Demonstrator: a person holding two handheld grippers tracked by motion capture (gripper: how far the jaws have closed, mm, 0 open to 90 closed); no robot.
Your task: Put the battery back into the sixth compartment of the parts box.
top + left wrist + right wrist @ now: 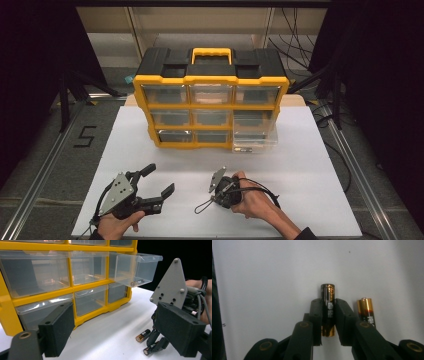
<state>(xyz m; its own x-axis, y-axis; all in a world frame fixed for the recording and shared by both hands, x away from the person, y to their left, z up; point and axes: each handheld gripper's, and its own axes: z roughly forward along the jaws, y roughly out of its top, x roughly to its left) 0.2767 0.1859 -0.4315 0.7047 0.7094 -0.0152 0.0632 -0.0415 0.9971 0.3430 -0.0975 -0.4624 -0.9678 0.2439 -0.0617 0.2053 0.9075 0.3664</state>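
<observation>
My right gripper [328, 301] points down at the white tabletop, shut on a black and gold battery [327, 312] that lies between its pads. A second battery [366, 311] lies just to the right of it, untouched. From the left gripper view, the right gripper [156, 341] stands over both batteries, the held battery [149, 350] and the loose battery [143, 335]. In the high view my right gripper [220, 192] is at front centre. My left gripper [159, 180] rests at the front left, open and holding nothing; its wide-apart jaws frame the left gripper view.
A yellow and black drawer cabinet [210, 80] with clear drawers stands at the back of the white table [310, 175]. Its lower right drawer [255, 137] is pulled out, and one battery [136, 283] lies in it. Dark floor and rails flank the table.
</observation>
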